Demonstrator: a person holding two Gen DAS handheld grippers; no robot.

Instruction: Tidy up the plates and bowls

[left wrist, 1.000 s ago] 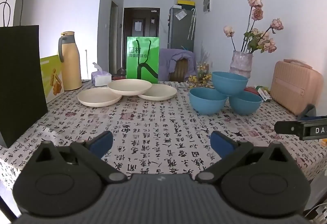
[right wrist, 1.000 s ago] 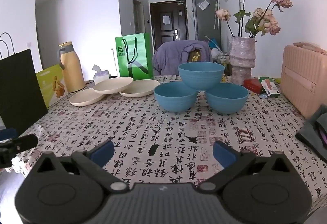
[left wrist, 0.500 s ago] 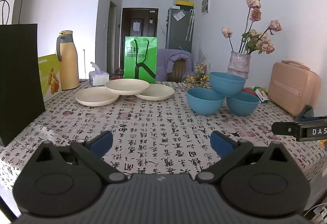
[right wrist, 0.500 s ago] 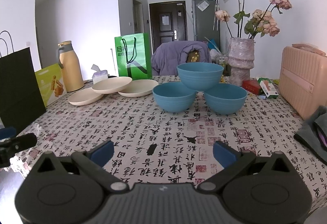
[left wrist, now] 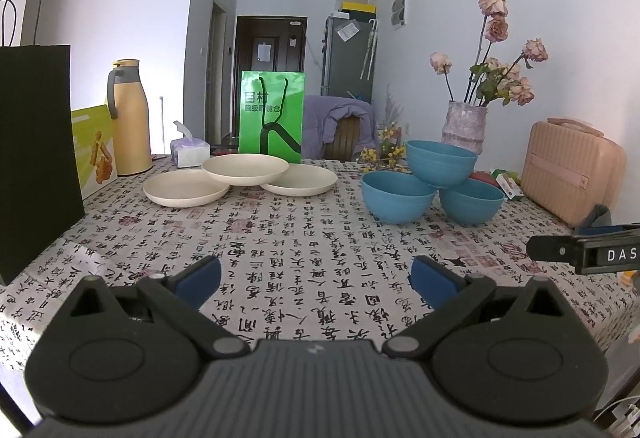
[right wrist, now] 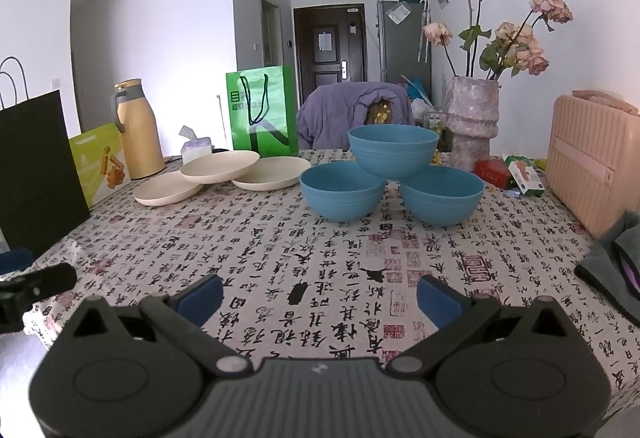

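Three cream plates lie at the table's far left: a top plate (left wrist: 245, 168) rests on the rims of a left plate (left wrist: 185, 188) and a right plate (left wrist: 301, 179). Three blue bowls stand at the far right: a top bowl (right wrist: 393, 151) sits on a left bowl (right wrist: 342, 191) and a right bowl (right wrist: 442, 196). My left gripper (left wrist: 316, 280) hovers open over the near table edge, well short of the plates. My right gripper (right wrist: 320, 298) is open too, empty, in front of the bowls (left wrist: 400, 196). The plates (right wrist: 219, 166) show left of the bowls in the right wrist view.
A calligraphy-print cloth (right wrist: 320, 250) covers the table. A black paper bag (left wrist: 36, 154), yellow box and thermos (left wrist: 128, 118) stand at the left; a green bag (left wrist: 272, 116) and tissue box at the back. A flower vase (right wrist: 474, 118), pink case (right wrist: 596, 162) and grey cloth (right wrist: 616, 262) are at the right.
Both wrist views have shifted slightly: the plates and bowls sit a little lower and nearer in the frames. Both grippers stay open and nothing on the table has moved.
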